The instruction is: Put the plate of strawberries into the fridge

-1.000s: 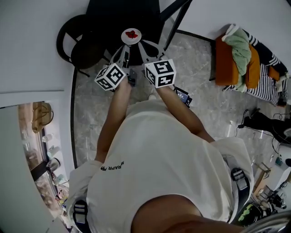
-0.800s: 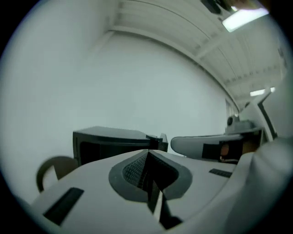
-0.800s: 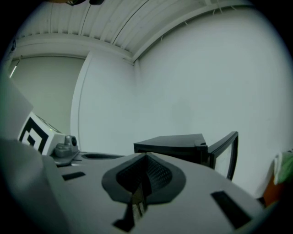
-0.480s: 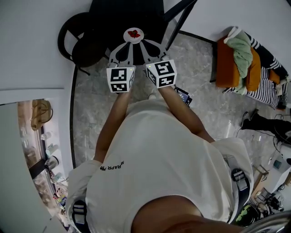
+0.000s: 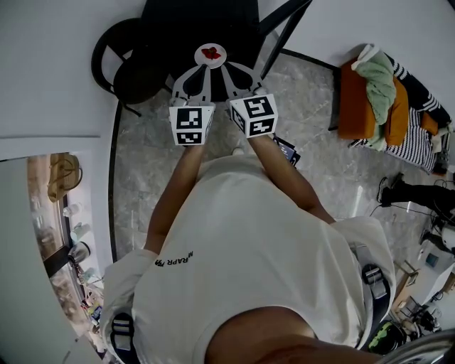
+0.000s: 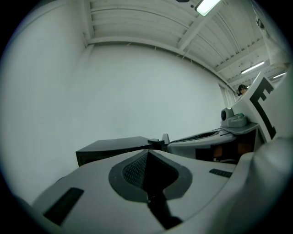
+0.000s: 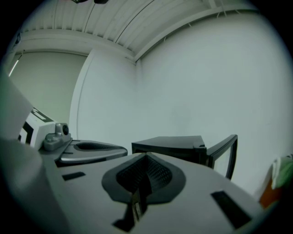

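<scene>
The plate looks small, stiff and light. It is probably ceramic or hard plastic, so it would be breakable and smooth at the edge. The loose strawberries are soft and could roll or slide if it tips. The safe hold is a pinch on the flat rim on two near sides, well clear of the fruit, with the plate kept level.

That is roughly the hold here. The left gripper and the right gripper fan in from the lower centre and meet the plate's near rim, one on each side. The right gripper's jaws are together, and I judge them clamped on the rim, though its own view hides the plate behind the jaw. The left gripper's jaws are fully together with nothing visible between the pads. Whether it pinches the rim or only props it, I cannot tell.

The plate is round and white, with a small heap of red strawberries at its middle. It sits at the top centre of the head view, over the black fridge. Both gripper views show the fridge straight ahead, with its door swung open to the right.
</scene>
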`<state>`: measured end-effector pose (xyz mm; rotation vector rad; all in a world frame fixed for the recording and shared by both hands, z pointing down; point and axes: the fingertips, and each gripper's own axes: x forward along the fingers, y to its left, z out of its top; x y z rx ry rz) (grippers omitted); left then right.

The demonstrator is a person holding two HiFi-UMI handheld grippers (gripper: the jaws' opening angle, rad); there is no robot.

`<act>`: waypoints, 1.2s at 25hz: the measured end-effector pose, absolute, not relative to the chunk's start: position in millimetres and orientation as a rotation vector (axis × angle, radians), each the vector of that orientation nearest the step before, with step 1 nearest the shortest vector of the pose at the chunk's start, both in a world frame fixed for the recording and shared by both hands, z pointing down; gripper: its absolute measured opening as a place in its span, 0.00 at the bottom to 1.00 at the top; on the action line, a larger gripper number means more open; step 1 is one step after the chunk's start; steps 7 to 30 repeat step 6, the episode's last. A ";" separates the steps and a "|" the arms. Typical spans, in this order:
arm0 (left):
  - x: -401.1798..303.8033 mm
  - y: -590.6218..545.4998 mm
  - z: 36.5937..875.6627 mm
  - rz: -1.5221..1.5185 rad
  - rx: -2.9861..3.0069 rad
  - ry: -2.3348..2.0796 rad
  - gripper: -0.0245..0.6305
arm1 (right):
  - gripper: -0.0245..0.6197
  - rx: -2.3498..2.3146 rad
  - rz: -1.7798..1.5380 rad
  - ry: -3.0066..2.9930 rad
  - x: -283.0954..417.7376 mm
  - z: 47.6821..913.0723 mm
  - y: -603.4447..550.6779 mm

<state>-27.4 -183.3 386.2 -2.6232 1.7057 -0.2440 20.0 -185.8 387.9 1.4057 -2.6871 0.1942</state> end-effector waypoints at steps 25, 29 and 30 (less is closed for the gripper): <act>-21.6 -184.5 386.6 -0.284 -2.589 1.692 0.04 | 0.06 1.400 0.199 -2.689 24.8 391.3 -188.3; -21.6 -184.5 386.6 -0.284 -2.589 1.692 0.04 | 0.06 1.400 0.199 -2.689 24.8 391.3 -188.3; -21.6 -184.5 386.6 -0.284 -2.589 1.692 0.04 | 0.06 1.400 0.199 -2.689 24.8 391.3 -188.3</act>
